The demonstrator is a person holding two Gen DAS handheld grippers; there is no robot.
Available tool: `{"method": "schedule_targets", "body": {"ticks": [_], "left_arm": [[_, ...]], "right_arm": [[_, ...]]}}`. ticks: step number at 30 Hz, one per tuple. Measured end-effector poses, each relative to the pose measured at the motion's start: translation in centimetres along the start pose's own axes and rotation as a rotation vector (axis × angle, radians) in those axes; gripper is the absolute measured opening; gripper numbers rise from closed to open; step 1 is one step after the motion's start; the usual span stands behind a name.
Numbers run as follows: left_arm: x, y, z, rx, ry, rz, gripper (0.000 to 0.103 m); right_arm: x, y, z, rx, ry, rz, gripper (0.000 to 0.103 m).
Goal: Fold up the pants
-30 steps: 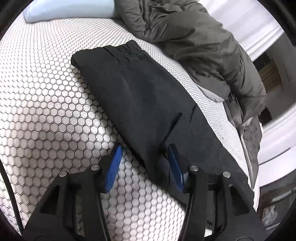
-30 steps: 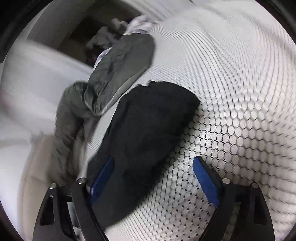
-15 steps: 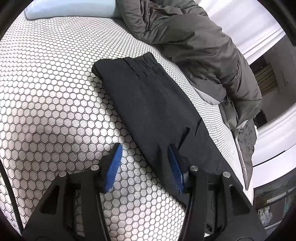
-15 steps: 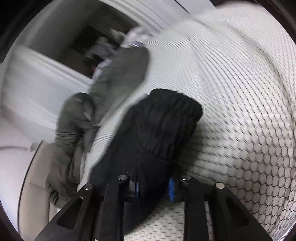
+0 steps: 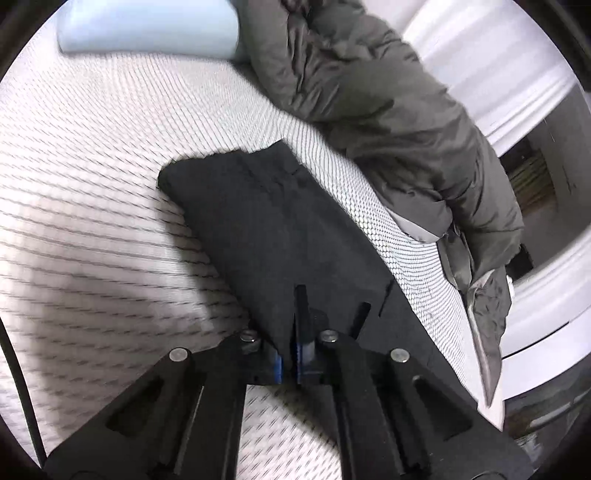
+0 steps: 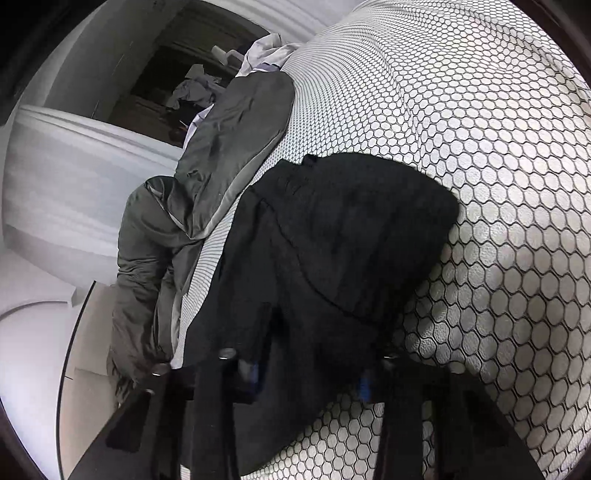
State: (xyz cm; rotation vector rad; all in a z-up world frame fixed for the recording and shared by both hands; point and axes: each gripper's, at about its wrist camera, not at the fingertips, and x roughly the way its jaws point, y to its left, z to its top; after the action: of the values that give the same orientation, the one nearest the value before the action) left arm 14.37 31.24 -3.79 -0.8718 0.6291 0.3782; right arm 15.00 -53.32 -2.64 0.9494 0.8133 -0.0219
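Black pants (image 5: 280,229) lie folded lengthwise on a white bed cover with a black hexagon pattern (image 5: 92,221). My left gripper (image 5: 291,354) is shut on the near edge of the pants, with a pinch of black cloth standing up between the blue pads. In the right wrist view the pants (image 6: 351,236) are bunched and lifted over the cover (image 6: 498,184). My right gripper (image 6: 310,380) is shut on a thick bundle of the pants, and the cloth hides most of its fingers.
A grey padded jacket (image 5: 388,103) lies along the far side of the bed, and it also shows in the right wrist view (image 6: 229,147). A pale blue pillow (image 5: 147,29) is at the head. A white wall moulding (image 6: 74,166) runs beside the bed.
My left gripper has closed on the edge of the pants. My right gripper, closed half a second ago, has lifted and bunched its end of the pants.
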Motion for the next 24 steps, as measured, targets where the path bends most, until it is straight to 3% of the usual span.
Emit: {"method": "schedule_targets", "body": {"ticks": [4,9,12,13,15,16,17,19,21,24], "left_arm": [[-5.0,2.2,-0.3,0.017,-0.057,0.014,0.002],[-7.7,4.3,-0.9,0.057,-0.080,0.098,0.002],[-8.0,5.2,-1.4,0.062,-0.053,0.142,0.005],[-8.4,5.3,-1.5,0.055,-0.048,0.152,0.007],[-9.6,4.9,-1.8,0.068,-0.060,0.178,0.016],[-10.5,4.5,-2.1,0.085,-0.076,0.180,0.033],[-11.5,4.1,-2.4,0.100,-0.094,0.173,0.057],[-13.5,2.9,-3.4,0.151,-0.132,0.149,0.080],[-14.8,1.5,-4.5,0.213,-0.149,0.144,0.083],[-15.4,-0.4,-5.9,0.267,-0.121,0.101,0.084]], "right_arm": [[1.1,1.5,-0.6,-0.048,0.037,0.020,0.021],[0.4,4.8,-2.7,-0.208,0.029,-0.004,0.019],[0.0,5.0,-3.9,-0.264,0.029,-0.082,0.020],[-0.1,4.5,-4.3,-0.270,0.040,-0.113,0.025],[-0.4,3.2,-4.7,-0.244,0.064,-0.185,0.044],[-1.0,2.8,-4.8,-0.232,0.047,-0.177,0.045],[-1.6,2.7,-4.7,-0.222,0.029,-0.150,0.047],[-2.8,2.3,-4.3,-0.200,-0.010,-0.119,0.064],[-3.3,1.5,-3.6,-0.153,-0.046,-0.076,0.070],[-2.4,0.0,-2.7,-0.059,-0.030,-0.019,0.067]]}}
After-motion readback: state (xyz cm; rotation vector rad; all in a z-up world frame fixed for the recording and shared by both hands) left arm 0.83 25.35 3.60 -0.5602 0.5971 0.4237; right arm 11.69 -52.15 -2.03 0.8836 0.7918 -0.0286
